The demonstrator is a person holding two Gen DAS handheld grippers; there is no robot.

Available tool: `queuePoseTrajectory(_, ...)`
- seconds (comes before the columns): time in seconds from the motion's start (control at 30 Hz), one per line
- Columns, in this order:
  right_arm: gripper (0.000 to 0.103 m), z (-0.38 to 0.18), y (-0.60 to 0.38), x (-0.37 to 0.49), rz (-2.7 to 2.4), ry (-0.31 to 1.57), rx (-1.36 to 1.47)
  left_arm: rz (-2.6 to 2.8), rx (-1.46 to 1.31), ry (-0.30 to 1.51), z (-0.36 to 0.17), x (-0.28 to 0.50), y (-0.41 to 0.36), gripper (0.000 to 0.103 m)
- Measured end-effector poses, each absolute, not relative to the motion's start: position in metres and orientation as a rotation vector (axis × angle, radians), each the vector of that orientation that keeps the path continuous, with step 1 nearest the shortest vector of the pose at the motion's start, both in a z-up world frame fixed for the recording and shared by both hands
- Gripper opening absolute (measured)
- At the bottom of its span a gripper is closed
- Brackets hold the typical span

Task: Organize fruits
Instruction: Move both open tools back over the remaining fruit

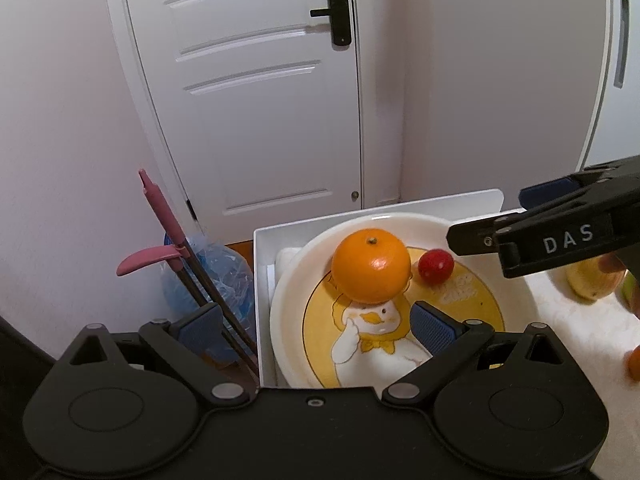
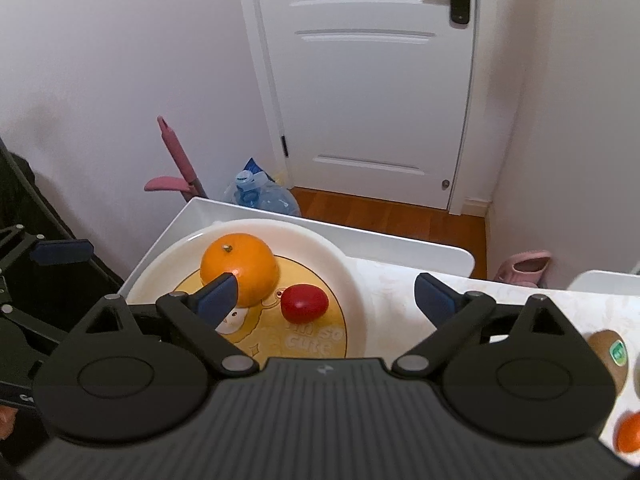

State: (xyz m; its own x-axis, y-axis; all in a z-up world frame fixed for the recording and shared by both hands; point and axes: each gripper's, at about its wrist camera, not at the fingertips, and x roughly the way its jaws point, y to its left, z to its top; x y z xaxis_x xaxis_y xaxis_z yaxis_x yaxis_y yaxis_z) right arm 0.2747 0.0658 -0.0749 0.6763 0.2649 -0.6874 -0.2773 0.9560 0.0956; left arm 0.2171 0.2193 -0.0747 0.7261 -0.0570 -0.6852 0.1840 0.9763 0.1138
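White door and wall behind, the plate (image 2: 352,280) holds orange (image 2: 239,267) and red fruit (image 2: 304,303) just ahead of the right gripper (image 2: 326,296), fingers wide and empty; best withdraw clear toward the kiwi (image 2: 610,356) beside its right finger.

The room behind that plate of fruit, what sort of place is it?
Most likely a home, near an entrance or hallway. A white panelled door with a black lever lock stands behind the table, a pink slipper lies on the wooden floor, and a large blue plastic water bottle sits against the wall.
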Motion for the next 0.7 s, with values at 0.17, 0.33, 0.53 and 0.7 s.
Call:
queuePoseTrajectory(0.17,0.103,-0.055,0.055,0.258,0.282,0.751,0.004,-0.135,0.185,0.722,-0.059,0.209,0.211,0.102)
queuePoseTrajectory(0.33,0.103,-0.033,0.039,0.233,0.273,0.724,0.014,-0.114,0.185,0.688,-0.039,0.191,0.201,0.102)
queuePoseTrajectory(0.53,0.103,-0.009,0.007,0.191,0.260,0.688,0.020,-0.056,0.183,0.646,-0.015,0.149,0.180,0.102)
queuePoseTrajectory(0.7,0.103,0.001,-0.028,0.155,0.244,0.669,0.019,-0.006,0.180,0.620,-0.009,0.109,0.160,0.102)
